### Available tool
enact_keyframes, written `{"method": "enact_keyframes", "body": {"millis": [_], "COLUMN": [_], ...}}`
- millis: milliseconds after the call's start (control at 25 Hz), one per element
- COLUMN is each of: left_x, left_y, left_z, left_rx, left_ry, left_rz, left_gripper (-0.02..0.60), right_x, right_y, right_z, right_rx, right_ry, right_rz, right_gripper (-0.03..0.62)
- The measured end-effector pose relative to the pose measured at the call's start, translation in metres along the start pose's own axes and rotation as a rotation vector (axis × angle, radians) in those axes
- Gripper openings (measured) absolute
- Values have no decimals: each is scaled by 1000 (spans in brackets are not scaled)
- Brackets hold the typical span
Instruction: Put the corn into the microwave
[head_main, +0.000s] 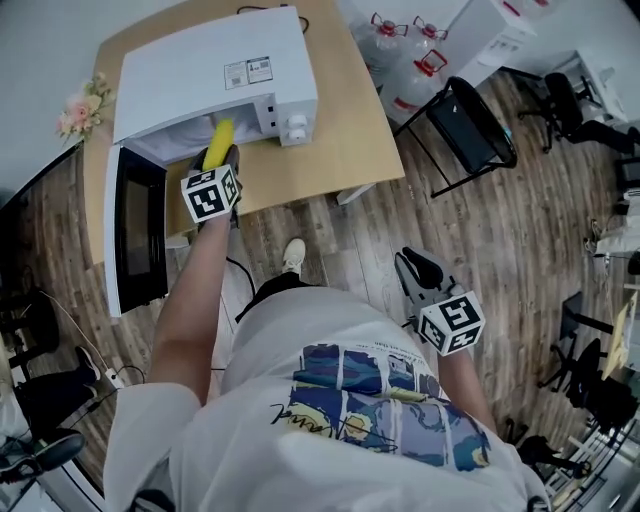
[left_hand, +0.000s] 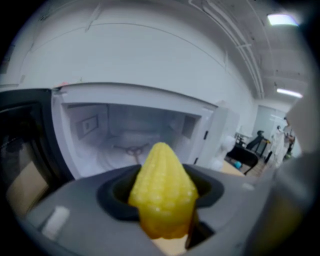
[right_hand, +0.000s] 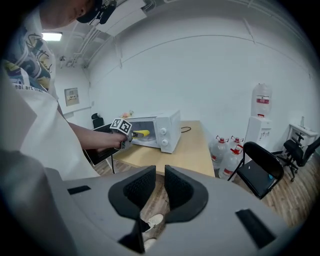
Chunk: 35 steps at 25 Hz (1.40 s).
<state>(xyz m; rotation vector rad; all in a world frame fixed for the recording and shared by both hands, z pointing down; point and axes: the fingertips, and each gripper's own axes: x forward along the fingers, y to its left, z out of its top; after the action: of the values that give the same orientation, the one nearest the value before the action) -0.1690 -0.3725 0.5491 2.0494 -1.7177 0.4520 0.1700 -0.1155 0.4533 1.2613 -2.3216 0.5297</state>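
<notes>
The left tongs (left_hand: 162, 197) pinch a yellow cob of corn (left_hand: 162, 192), its pointed tip aimed away from the camera. The left gripper view alone looks into the white microwave oven (left_hand: 130, 125), where the pale cavity and the turntable hub on its floor show behind the cob. From the head view, the left tongs (head_main: 215, 162) hold the corn (head_main: 219, 145) at the mouth of the microwave (head_main: 215, 70). Its dark-glass door (head_main: 135, 235) hangs wide open at the left, on the light wooden bench (head_main: 340, 140).

The right tongs (right_hand: 159, 172) stand a narrow slit apart with nothing between them, low beside the person's hip over the plank floor (head_main: 330, 225). Only this view shows a side look at the cob (right_hand: 141, 133) before the oven opening (right_hand: 162, 131), as well as a black folding chair (right_hand: 257, 172).
</notes>
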Motion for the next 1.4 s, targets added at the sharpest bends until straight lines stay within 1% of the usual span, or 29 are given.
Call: {"method": "enact_keyframes", "body": {"millis": [160, 360, 600, 800, 1080, 1240, 1400], "left_x": [37, 77, 108, 127, 146, 153, 154], "left_y": [11, 18, 18, 14, 10, 2, -3], "left_z": [3, 5, 8, 11, 15, 11, 11], "left_rx": [22, 51, 91, 122, 173, 200, 215], "left_ry": [27, 53, 88, 106, 141, 186, 189], "left_rz": [-3, -17, -26, -30, -16, -21, -20], "left_gripper": [255, 255, 255, 255, 257, 258, 259], "right_x": [24, 46, 53, 58, 62, 63, 62], "right_y": [-6, -14, -29, -37, -39, -38, -39], "right_z": [19, 27, 36, 43, 47, 44, 44], "right_rx": [0, 3, 51, 146, 160, 164, 166], "right_ry": [7, 37, 37, 11, 9, 16, 12], "right_rz": [-8, -20, -62, -68, -92, -95, -98], "right_gripper": [51, 51, 51, 51, 51, 51, 51]}}
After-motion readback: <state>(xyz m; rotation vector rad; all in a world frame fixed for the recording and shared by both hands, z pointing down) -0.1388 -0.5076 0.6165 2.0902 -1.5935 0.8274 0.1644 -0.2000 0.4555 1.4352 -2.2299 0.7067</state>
